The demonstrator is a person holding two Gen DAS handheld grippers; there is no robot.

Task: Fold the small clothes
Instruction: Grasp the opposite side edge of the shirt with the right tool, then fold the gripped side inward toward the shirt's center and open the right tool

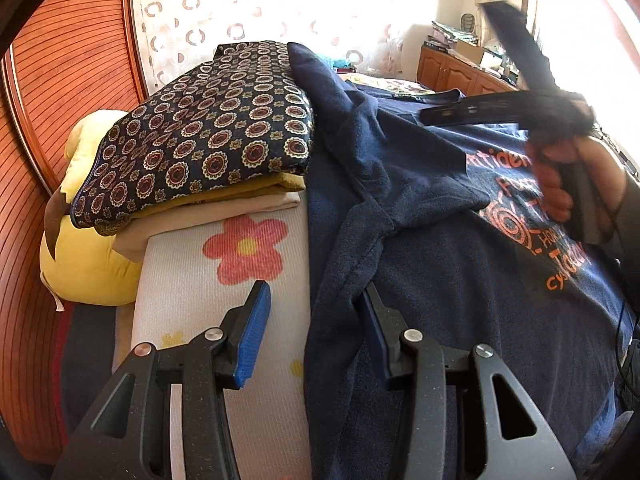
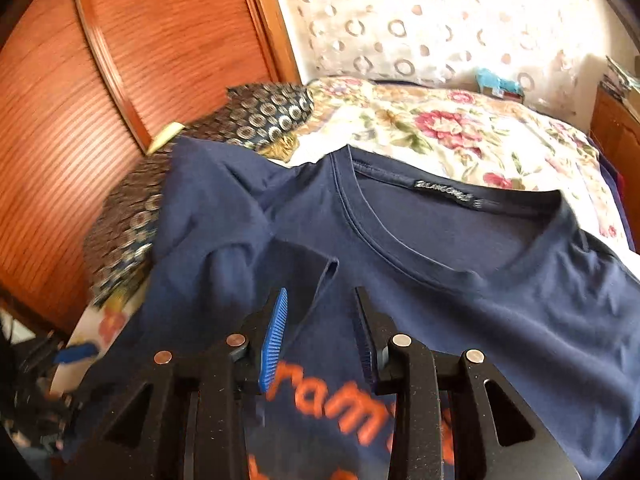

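Left wrist view, soft navy t-shirt (image 1: 440, 280), both ribbed blue jaws apart, empty.

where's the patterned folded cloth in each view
Left wrist: the patterned cloth sits upper left, on top of a folded stack, left of the navy t-shirt.
Right wrist: the patterned cloth is left of centre, running down partly under the t-shirt's sleeve.
Shared landmark: the wooden slatted panel behind it.
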